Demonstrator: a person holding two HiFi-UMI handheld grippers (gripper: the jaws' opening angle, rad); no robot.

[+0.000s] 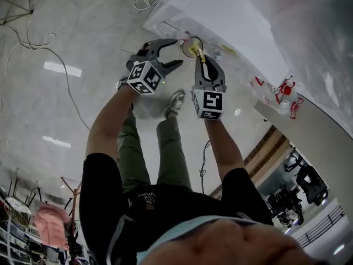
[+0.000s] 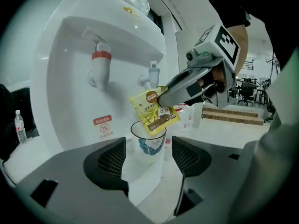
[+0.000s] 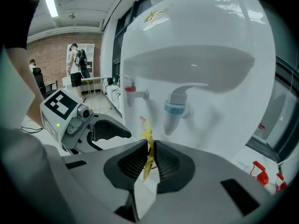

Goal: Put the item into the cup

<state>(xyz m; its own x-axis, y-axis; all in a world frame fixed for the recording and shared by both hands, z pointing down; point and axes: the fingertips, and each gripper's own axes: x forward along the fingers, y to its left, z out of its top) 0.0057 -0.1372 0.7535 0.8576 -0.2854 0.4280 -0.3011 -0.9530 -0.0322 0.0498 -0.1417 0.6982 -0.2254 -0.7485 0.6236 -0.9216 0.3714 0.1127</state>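
**Sachet pinched over the cup, left jaws wide apart**

On your left, the left gripper (image 1: 177, 52) reaches toward the white water dispenser (image 2: 70, 78). Its jaws stand wide apart and grip nothing. In the left gripper view, the clear cup (image 2: 149, 144) stands upright in the gap between the two pads, with space on either side, so neither pad presses on it. The cup rests on the dispenser's white ledge, below and between the red tap (image 2: 100, 64) and the blue tap (image 2: 152, 73).

Just above the cup hangs the yellow sachet (image 2: 153, 110), tilted, with its lower corner at the cup's mouth at about rim level. Most of the sachet is above the rim.

On your right, the right gripper (image 3: 150, 160) has its jaws clamped together on the sachet. In the right gripper view, the thin yellow edge runs straight down between the ribbed pads. Your two grippers sit close together in front of the dispenser.
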